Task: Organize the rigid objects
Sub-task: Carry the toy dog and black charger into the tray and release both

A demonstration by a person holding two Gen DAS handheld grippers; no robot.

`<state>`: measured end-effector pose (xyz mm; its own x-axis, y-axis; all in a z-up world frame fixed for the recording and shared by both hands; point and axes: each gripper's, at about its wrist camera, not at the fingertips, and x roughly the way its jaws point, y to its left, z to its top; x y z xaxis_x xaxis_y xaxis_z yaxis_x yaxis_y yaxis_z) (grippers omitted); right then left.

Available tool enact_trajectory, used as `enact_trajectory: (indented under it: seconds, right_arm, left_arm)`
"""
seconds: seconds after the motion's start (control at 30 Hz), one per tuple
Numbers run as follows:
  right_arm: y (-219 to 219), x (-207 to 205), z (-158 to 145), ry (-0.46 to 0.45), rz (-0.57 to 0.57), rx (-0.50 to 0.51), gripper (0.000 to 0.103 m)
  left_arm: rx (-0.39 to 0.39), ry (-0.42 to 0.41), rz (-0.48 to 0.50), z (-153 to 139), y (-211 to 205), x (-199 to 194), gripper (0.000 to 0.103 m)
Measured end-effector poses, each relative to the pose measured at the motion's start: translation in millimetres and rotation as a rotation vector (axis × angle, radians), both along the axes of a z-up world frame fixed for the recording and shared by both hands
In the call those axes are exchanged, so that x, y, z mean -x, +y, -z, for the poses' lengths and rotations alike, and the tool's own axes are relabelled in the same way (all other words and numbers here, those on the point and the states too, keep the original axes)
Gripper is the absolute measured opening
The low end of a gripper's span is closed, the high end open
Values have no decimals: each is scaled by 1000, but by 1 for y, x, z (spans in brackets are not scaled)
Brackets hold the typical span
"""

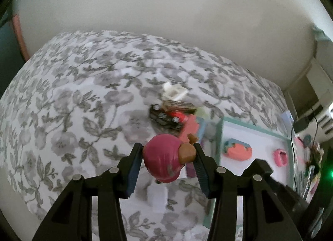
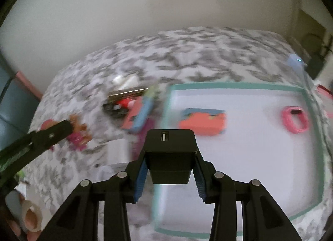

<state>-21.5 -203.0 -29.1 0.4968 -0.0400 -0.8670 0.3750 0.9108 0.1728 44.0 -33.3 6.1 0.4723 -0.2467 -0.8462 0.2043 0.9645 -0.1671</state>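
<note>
Two hand-held grippers over a bed covered with one grey floral bedspread [image 1: 68, 103]. The left hand-held gripper [image 1: 169, 155] has its jaws closed on one doll with a pink head [image 1: 162, 157], carried above the bedspread with brown parts at the right pad; in the right wrist view the same gripper enters from the left edge with the doll's pink legs hanging below it. The right hand-held gripper [image 2: 170, 170] clamps one black charger block [image 2: 170, 153], its single USB port facing away, held above the near left edge of one white board with a teal border [image 2: 249, 157]. On the board lie two things, well apart: one coral and blue block [image 2: 201, 123] toward the left, one pink ring-shaped piece [image 2: 294, 123] at the far right. Left of the board a blurred pile [image 2: 129, 105] includes one red and black toy vehicle [image 1: 168, 117] and one white piece [image 1: 173, 91] beyond it. One tape roll [image 2: 31, 216] sits at the near left
</note>
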Motion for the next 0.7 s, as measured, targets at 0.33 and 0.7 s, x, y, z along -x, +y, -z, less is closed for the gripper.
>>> enact_trajectory:
  seconds: [0.33, 0.7]
  right_arm:
    - [-90, 43, 1, 47, 278, 18, 43]
    - [-126, 67, 0, 77, 391, 69, 43]
  left_arm:
    - [-32, -43, 207, -6, -75, 35, 50]
    - [-14, 34, 392, 11, -128, 64, 50]
